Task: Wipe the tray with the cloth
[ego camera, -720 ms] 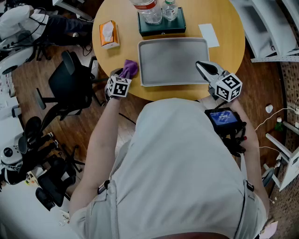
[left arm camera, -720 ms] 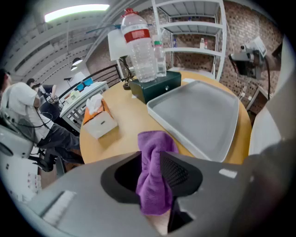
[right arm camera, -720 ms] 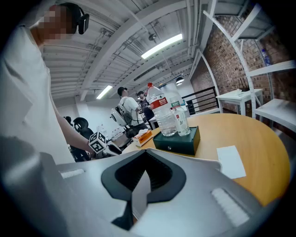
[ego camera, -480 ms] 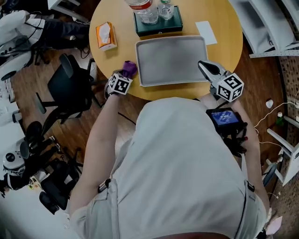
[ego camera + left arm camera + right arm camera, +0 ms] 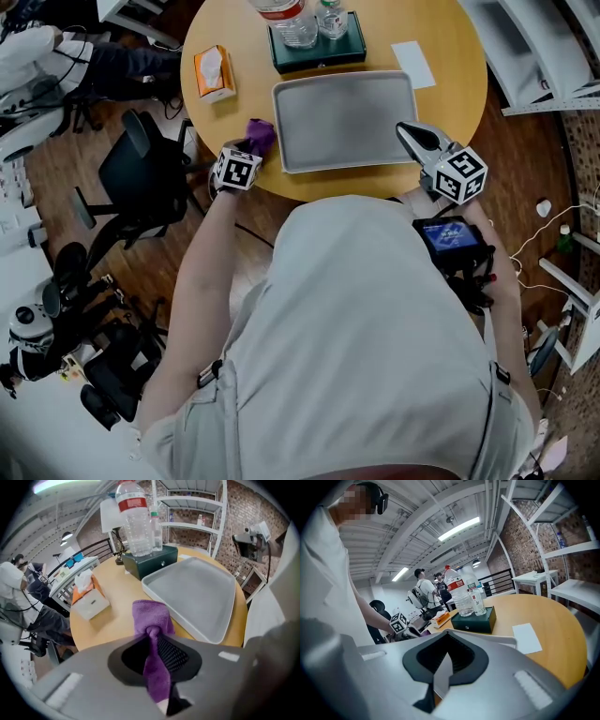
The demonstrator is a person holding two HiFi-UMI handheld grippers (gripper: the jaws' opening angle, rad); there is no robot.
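A grey tray lies on the round wooden table, right in front of me. Left of it, my left gripper points steeply down and is shut on a purple cloth. In the left gripper view the purple cloth is bunched between the jaws, and its free end rests on the table beside the tray. My right gripper hovers at the tray's near right corner with its jaws together and nothing in them. It shows the same in the right gripper view.
A green box with two plastic bottles stands behind the tray. An orange tissue box sits at the back left and a white paper at the back right. A black office chair stands left of the table.
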